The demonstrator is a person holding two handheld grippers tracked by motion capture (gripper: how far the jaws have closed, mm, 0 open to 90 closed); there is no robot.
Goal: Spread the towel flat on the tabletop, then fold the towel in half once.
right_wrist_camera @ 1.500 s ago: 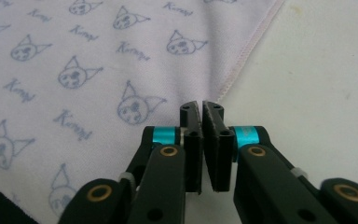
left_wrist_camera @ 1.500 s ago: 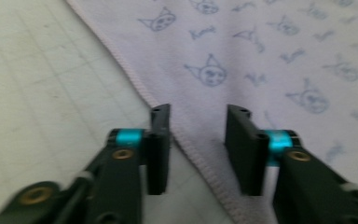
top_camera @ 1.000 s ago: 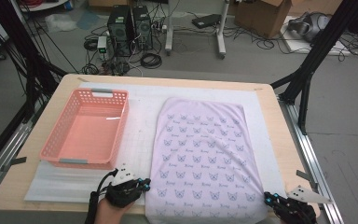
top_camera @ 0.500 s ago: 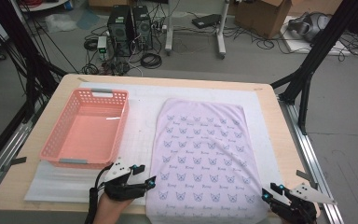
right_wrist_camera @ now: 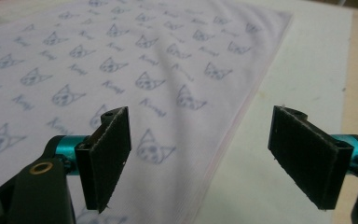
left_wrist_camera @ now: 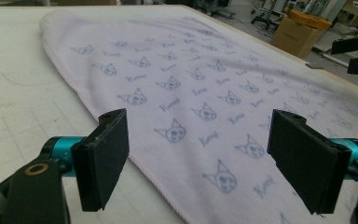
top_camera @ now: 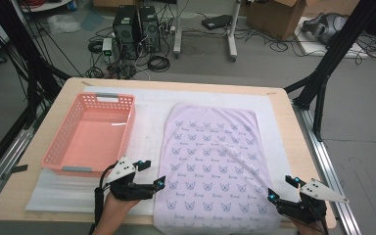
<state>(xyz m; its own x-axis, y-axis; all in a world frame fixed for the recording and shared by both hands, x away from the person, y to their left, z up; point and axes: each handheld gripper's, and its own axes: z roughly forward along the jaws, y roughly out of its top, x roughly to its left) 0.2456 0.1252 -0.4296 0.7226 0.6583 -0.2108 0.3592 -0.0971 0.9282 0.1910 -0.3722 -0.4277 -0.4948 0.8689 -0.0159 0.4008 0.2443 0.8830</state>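
Lilac towel lies flat on the counter beside the pink basket, near corners unheld. Left hand-held gripper and right hand-held gripper have just been opening — both wide, empty. A careless regrasp could catch one layer only, or drag wrinkles in.

Empty pink basket on white mat, computer towers beyond.

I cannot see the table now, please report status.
Left gripper and right gripper: jaws just opened, nothing held. Cloth flat on table. Basket apart, nothing blocking.
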